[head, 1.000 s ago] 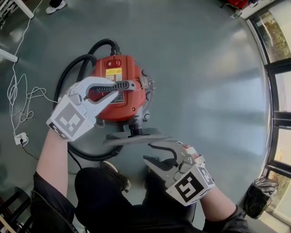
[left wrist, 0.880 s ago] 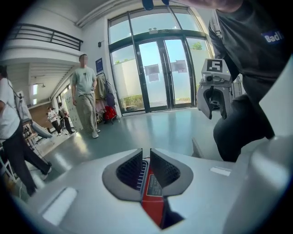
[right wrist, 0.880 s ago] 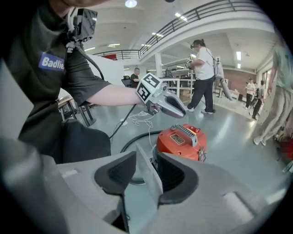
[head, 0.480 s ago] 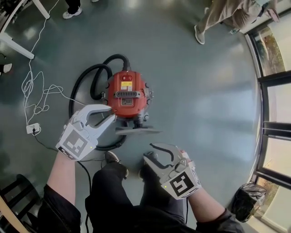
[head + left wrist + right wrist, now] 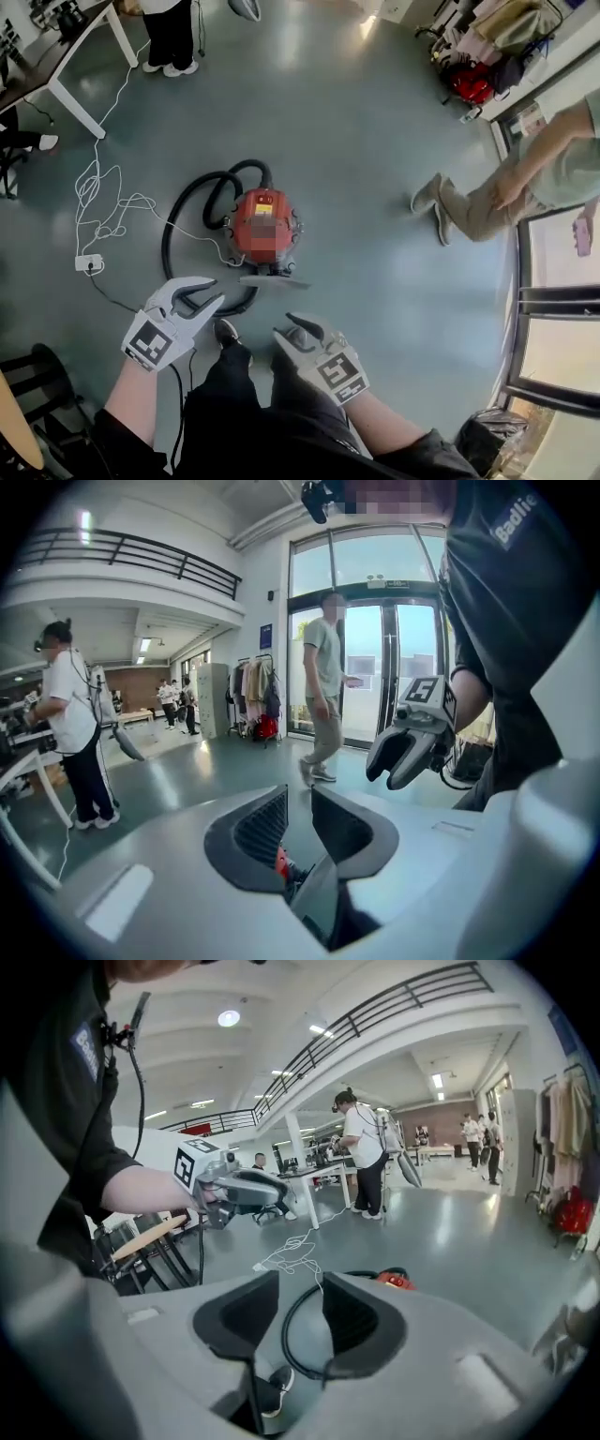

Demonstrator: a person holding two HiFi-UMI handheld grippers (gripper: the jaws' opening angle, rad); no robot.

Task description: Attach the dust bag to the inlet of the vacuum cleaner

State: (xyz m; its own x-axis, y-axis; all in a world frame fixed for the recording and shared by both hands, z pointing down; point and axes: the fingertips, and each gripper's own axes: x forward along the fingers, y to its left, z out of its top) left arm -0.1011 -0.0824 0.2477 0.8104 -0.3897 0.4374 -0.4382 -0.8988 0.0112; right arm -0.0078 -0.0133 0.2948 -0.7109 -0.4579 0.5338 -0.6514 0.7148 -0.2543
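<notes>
Red vacuum cleaner [image 5: 251, 239] was seen mid-floor [image 5: 375, 187], well clear of the floor's window edge, with the flat grey dust bag [image 5: 273, 279] touching its near side. Left gripper [image 5: 208, 292] was seen partly parted, jaws just opened wider, nothing between them. Right gripper [image 5: 284, 326] was likewise parted and empty, both kept apart from the vacuum cleaner.

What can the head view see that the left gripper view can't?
Only the head view: the whole vacuum with its looped hose, and the power strip. Only the left gripper view: the balcony railing up high. Both: the right gripper, open and empty, the walking person, and a red sliver of the vacuum.
</notes>
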